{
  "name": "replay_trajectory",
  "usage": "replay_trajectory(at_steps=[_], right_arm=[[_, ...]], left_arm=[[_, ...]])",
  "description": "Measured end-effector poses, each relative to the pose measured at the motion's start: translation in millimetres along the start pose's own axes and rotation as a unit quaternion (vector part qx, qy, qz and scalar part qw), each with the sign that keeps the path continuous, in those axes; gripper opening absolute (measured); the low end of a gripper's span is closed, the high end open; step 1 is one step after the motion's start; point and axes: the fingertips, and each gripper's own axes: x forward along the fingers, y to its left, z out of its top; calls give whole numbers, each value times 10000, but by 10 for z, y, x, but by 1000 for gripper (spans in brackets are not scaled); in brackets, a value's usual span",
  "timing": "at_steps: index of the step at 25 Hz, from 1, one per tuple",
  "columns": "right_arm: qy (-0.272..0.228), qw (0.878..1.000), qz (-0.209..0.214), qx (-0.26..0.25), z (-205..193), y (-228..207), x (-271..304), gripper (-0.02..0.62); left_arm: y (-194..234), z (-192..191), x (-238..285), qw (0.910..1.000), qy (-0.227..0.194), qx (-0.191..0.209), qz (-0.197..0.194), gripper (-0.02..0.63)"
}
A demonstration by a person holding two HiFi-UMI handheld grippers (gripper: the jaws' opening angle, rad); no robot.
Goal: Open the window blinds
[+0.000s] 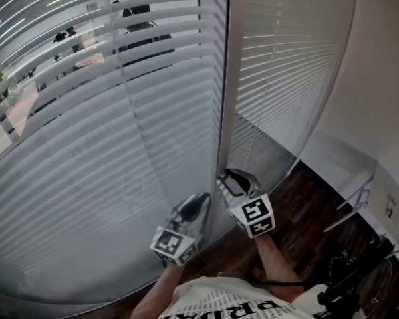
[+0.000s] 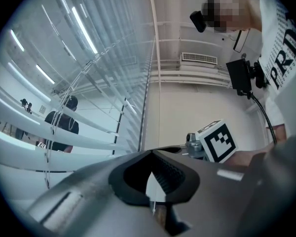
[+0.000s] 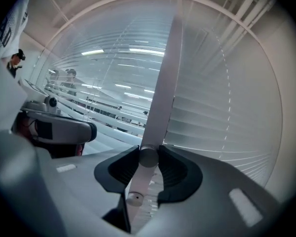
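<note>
Clamping blind wand (image 3: 162, 95), right tongs (image 3: 147, 158), top cropped

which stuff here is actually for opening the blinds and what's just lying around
For the job: window blinds, tilt wand, right claw closed on it.
Just about: wall vent, dark gear on the floor, person beyond the glass.

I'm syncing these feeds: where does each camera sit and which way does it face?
Head view: on the person's head, steeply down at the blinds; forearms, left hand-held gripper and right hand-held gripper show.
Left gripper view: rides the left one, looking along its jaws past the slats; the person's shirt shows.
Right gripper view: rides the right one, looking at the tilt wand its jaws clamp.
Shared: each gripper view catches the other gripper.
</note>
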Motion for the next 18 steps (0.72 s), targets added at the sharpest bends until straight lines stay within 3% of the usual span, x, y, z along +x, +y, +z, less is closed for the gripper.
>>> replay_trajectory(at_steps=[8, 12, 18], right_arm=[[-88, 9981, 102, 601, -22, -23, 4, 130], [-190, 9928, 223, 1159, -26, -35, 0, 130], [-236, 9870, 286, 1565, -28, -43, 2, 130]], left_arm=[[-3, -5, 2, 10000, -4, 11, -32, -8], [-2, -8, -10, 10000, -9, -29, -33, -8], [-8, 6, -14, 10000, -22, -1, -53, -8]])
